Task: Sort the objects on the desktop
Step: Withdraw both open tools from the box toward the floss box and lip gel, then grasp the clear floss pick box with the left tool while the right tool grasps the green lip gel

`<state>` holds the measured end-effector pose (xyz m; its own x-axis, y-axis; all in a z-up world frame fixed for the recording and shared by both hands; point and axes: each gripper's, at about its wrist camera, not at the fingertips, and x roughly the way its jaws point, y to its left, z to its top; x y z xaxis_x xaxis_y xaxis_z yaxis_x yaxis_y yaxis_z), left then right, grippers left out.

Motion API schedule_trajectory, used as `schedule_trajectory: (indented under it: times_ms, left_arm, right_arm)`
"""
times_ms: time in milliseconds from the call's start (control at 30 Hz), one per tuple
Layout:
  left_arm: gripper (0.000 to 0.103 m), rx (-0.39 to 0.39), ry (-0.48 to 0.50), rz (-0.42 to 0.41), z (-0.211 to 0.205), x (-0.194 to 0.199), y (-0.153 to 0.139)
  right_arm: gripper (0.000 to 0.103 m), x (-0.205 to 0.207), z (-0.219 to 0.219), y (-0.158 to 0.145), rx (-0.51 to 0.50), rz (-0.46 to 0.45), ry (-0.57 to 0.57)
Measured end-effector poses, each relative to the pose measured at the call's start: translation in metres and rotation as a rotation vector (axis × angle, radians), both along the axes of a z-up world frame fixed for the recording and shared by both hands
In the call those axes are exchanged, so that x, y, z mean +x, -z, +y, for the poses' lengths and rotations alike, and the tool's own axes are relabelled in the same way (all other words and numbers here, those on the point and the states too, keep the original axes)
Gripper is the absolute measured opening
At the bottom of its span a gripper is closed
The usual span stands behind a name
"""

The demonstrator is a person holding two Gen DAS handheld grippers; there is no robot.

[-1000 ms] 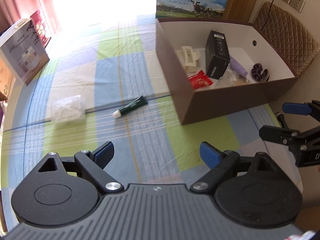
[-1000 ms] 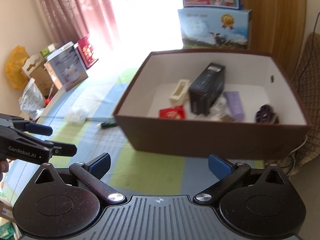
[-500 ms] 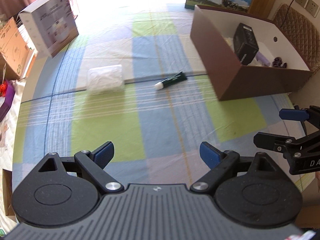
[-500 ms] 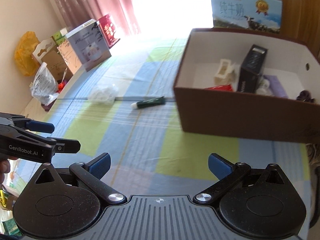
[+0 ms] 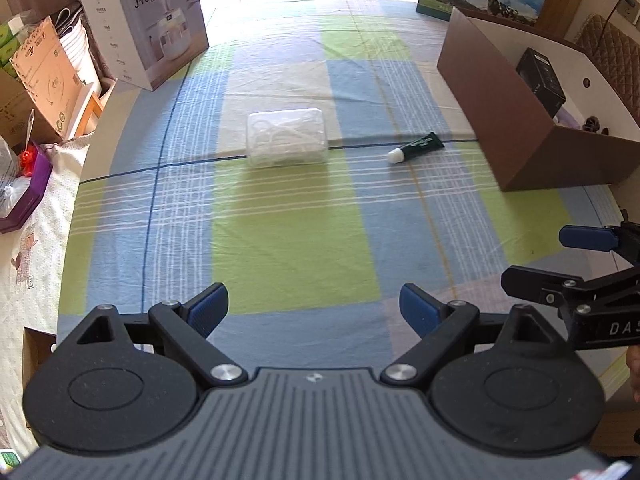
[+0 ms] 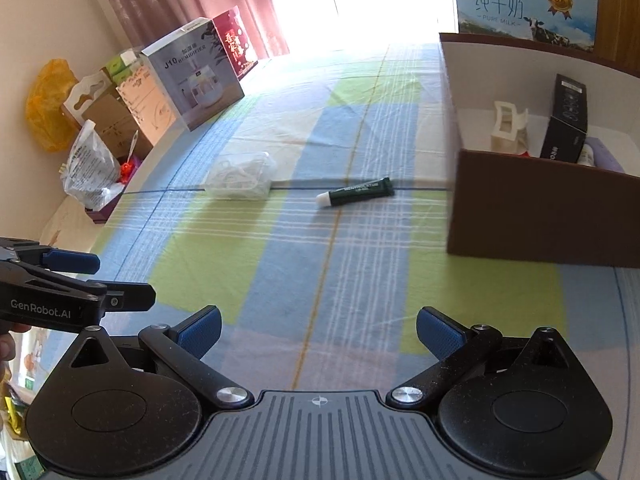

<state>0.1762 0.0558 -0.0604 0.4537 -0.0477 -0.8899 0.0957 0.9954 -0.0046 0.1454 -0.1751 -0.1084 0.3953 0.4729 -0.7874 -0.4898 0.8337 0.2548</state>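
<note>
Fingers of the left gripper and the right gripper spread wide and empty, hovering over the checked cloth well apart from anything. Judged partly done: already in the brown box, one black carton and one cream clip among others half hidden. Left to sort on the cloth: one clear plastic case and one dark green tube, near each other, tube nearer the box

Open cloth; brown box apparently rightward.
</note>
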Motion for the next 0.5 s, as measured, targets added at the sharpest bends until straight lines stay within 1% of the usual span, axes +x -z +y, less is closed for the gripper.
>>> schedule_trajectory:
  times_ms: [300, 500]
  left_arm:
    - [0.091, 0.003, 0.036, -0.035, 0.026, 0.018, 0.015]
    - [0.091, 0.032, 0.071, -0.083, 0.038, 0.045, 0.028]
  right_arm:
    - [0.101, 0.012, 0.03, 0.016, -0.003, -0.021, 0.086]
    - [0.101, 0.031, 0.046, 0.025, 0.004, -0.029, 0.155]
